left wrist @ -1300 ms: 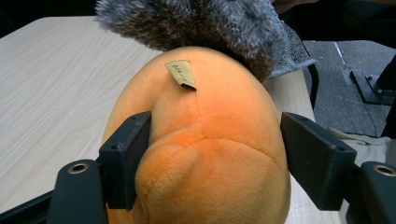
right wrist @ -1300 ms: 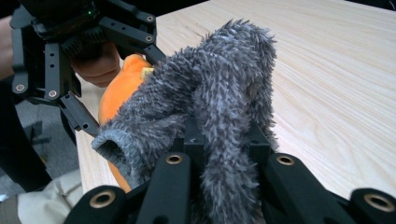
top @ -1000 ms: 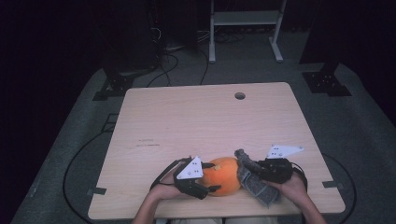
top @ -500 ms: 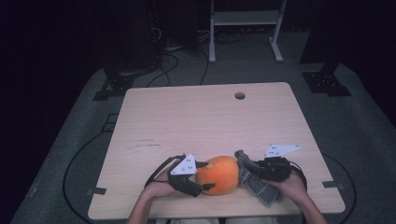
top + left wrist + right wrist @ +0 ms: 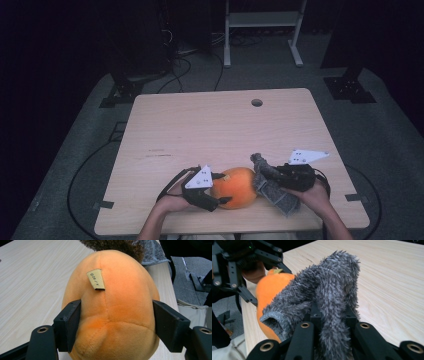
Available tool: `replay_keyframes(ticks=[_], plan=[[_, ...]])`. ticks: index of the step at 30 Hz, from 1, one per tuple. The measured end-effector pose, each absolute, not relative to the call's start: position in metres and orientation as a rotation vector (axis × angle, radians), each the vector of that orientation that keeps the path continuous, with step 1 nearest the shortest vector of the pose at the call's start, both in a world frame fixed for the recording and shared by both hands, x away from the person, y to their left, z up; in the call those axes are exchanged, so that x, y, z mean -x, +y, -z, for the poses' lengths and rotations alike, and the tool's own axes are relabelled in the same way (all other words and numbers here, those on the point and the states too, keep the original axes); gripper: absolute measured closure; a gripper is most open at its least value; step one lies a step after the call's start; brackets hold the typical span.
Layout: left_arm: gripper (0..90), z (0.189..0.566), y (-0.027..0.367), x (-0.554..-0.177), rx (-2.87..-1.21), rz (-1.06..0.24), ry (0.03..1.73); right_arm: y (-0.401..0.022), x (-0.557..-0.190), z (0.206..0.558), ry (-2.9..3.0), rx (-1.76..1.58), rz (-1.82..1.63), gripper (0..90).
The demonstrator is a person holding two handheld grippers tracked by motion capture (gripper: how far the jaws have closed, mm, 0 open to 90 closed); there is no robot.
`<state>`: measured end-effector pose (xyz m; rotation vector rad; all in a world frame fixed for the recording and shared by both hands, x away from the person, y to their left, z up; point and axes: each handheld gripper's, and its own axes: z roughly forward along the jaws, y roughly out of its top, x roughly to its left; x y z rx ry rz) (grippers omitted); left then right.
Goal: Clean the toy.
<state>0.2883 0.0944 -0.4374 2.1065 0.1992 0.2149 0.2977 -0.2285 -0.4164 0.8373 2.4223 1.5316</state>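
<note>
Plush (image 5: 112, 302) sits gripped between left gripper (image 5: 116, 325) fingers (image 5: 68, 325)

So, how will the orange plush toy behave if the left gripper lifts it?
The orange plush toy probably squashes: its fabric dents where the left gripper presses. It looks light and stuffed. Its rounded shape may roll once released.

The small tan paper tag (image 5: 95, 279) on the round orange plush toy (image 5: 112, 310) carries print too small to read. The toy's bottom is cut off by the left gripper view's lower edge. In the right gripper view, the fuzzy grey sock (image 5: 329, 297) hides most of the toy, and the sock's lower end is hidden between the black jaws.
</note>
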Motion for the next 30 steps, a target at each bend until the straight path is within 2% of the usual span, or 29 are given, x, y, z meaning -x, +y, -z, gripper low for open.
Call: replay_keyframes(ticks=[14,23,28,30], plan=[[27.2,0.438,0.08,-0.282,-2.112,-0.242,0.173,-0.197,-0.287,0.403,2.466,-0.67,-1.505,76.4],[27.0,0.438,0.078,-0.281,-2.092,-0.231,0.17,-0.224,-0.296,0.428,2.486,-0.837,-1.424,76.4],[27.1,0.438,0.074,-0.28,-2.094,-0.244,0.172,-0.227,-0.288,0.412,2.435,-0.797,-1.507,76.4],[27.1,0.437,0.071,-0.279,-2.098,-0.257,0.167,-0.214,-0.281,0.401,2.438,-0.707,-1.551,76.3]])
